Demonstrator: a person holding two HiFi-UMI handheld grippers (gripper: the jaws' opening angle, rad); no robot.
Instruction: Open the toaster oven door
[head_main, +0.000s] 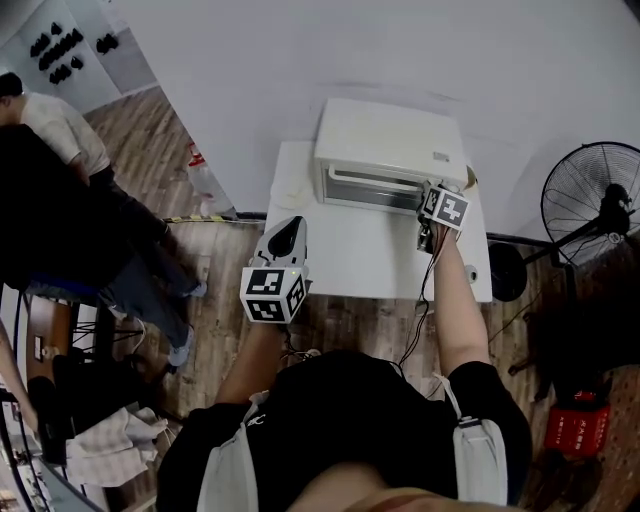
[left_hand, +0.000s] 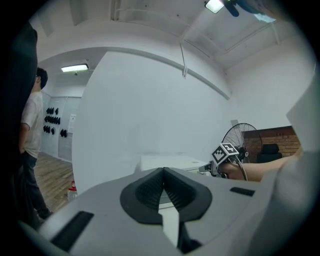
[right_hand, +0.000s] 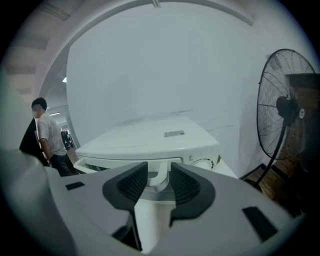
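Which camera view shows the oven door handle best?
Right gripper view: the handle sits close up between the jaws of the right gripper. The head view shows it small, as a thin bar. In the left gripper view, the left gripper hides it.

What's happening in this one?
A person stands at a white table with a two-jaw gripper in each hand, working on the white toaster oven. The right gripper has its jaws closed on the right end of the door handle; the door has not swung down yet. The left gripper is shut and empty, held back near the table's front edge. Another person stands off to the left.
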